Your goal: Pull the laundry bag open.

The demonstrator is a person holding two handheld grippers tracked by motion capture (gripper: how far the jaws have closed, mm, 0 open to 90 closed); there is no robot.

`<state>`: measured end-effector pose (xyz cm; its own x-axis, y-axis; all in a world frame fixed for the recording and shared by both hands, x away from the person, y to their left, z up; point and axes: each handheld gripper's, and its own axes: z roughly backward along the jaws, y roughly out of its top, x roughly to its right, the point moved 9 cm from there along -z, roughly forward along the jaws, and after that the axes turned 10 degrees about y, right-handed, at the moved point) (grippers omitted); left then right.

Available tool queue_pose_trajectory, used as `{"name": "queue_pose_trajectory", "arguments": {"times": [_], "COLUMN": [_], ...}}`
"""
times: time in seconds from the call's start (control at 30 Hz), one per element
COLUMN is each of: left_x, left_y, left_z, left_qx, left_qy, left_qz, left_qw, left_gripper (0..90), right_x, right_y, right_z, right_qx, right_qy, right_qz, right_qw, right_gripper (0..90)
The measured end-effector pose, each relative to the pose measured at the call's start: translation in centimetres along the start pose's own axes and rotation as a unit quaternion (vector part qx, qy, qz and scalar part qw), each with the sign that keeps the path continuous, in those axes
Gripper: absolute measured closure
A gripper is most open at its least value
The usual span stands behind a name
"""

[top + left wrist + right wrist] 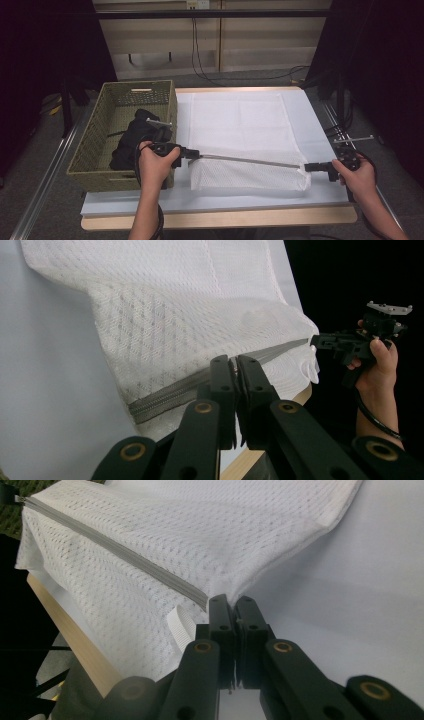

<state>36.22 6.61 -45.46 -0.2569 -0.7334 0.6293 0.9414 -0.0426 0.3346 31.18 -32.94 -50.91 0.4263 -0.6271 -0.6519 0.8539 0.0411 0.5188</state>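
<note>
Beside the basket [125, 135], light, limp mesh bag [240, 130] pinched at both zipper [250, 161] ends by closed fingers [222, 385]; best gripped along that stiffer seam.

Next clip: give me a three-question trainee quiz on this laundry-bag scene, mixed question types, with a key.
1. True or false: both grippers are shut on the zipper edge of the white mesh bag.
2. Where does the dark clothing lie?
A. on the table beside the bag
B. in the woven basket
C. inside the mesh bag
3. Which end of the grey zipper does the right gripper hold, seen from the high view?

Key
1. True: the left gripper and the right gripper each pinch one end, with the zipper stretched between them.
2. B
3. The right end, near the table's right edge.
</note>
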Motion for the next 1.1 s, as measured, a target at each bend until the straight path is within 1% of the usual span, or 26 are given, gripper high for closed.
{"name": "queue_pose_trajectory", "arguments": {"times": [0.07,0.1,0.23,0.33,0.4,0.43,0.47,0.5,0.6,0.7,0.8,0.83,0.87,0.9,0.97,1.0,1.03,1.07,1.1], "left_x": [0.0,0.0,0.1,0.1,0.0,0.0,-0.1,-0.1,-0.1,-0.2,-0.1,-0.1,-0.3,-0.4,-0.5,-0.5,-0.5,-0.5,-0.5], "left_y": [0.0,0.0,0.0,-0.1,0.0,0.0,0.0,0.0,0.0,0.0,0.0,0.1,0.1,0.1,0.1,0.0,0.0,0.1,0.0], "left_z": [0.1,0.2,0.2,0.3,0.4,0.4,0.5,0.6,0.6,0.6,0.7,0.7,0.9,1.0,1.2,1.3,1.3,1.2,1.3], "left_qx": [0.002,0.003,0.000,-0.001,0.000,0.000,0.003,0.004,0.001,0.002,0.002,0.004,0.004,0.008,0.008,0.004,0.006,0.007,0.005], "left_qy": [-0.003,-0.006,-0.005,-0.006,-0.005,0.000,0.001,0.000,-0.003,0.001,-0.001,0.003,0.006,0.009,0.005,0.005,0.008,0.010,0.010], "left_qz": [0.003,0.004,0.000,0.003,0.004,0.003,0.006,0.005,0.004,0.008,0.005,0.009,0.005,0.007,0.009,0.003,0.009,0.009,0.008], "left_qw": [1.0000,1.0000,1.0000,1.0000,1.0000,1.0000,1.0000,1.0000,1.0000,1.0000,1.0000,0.9999,1.0000,0.9999,0.9999,1.0000,0.9999,0.9999,0.9999], "left_gripper": [87.0,87.0,87.0,87.0,87.0,87.0,87.1,87.0,87.0,87.1,87.0,87.0,87.0,87.0,87.0,87.0,87.0,87.0,87.0], "right_x": [0.1,0.1,0.1,0.0,0.0,0.0,0.1,0.1,0.2,0.2,0.2,0.2,0.3,0.4,0.5,0.5,0.5,0.6,0.6], "right_y": [0.0,0.0,0.0,0.0,0.0,0.0,0.0,0.0,0.0,0.0,-0.1,-0.1,-0.1,-0.1,-0.2,-0.1,-0.1,-0.1,-0.1], "right_z": [0.0,0.1,0.1,0.1,0.1,0.1,0.2,0.2,0.3,0.3,0.3,0.3,0.3,0.4,0.4,0.5,0.5,0.6,0.5], "right_qx": [-0.001,-0.001,-0.001,-0.001,-0.001,0.000,-0.002,-0.003,0.001,-0.001,-0.003,-0.003,-0.003,-0.004,-0.004,-0.004,-0.002,-0.003,-0.004], "right_qy": [-0.004,0.000,-0.002,-0.002,-0.002,-0.001,-0.009,-0.011,-0.005,-0.009,-0.006,-0.006,-0.011,-0.014,-0.014,-0.012,-0.011,-0.017,-0.017], "right_qz": [0.000,0.000,0.001,-0.001,0.002,0.002,0.004,0.002,-0.001,0.001,-0.001,-0.001,0.000,-0.001,-0.003,-0.004,-0.005,-0.003,-0.003], "right_qw": [1.0000,1.0000,1.0000,1.0000,1.0000,1.0000,0.9999,0.9999,1.0000,1.0000,1.0000,1.0000,0.9999,0.9999,0.9999,0.9999,0.9999,0.9998,0.9998], "right_gripper": [88.4,88.5,88.5,88.4,88.4,88.4,88.4,88.4,88.4,88.5,88.4,88.5,88.5,88.5,88.5,88.5,88.5,88.5,88.5]}}
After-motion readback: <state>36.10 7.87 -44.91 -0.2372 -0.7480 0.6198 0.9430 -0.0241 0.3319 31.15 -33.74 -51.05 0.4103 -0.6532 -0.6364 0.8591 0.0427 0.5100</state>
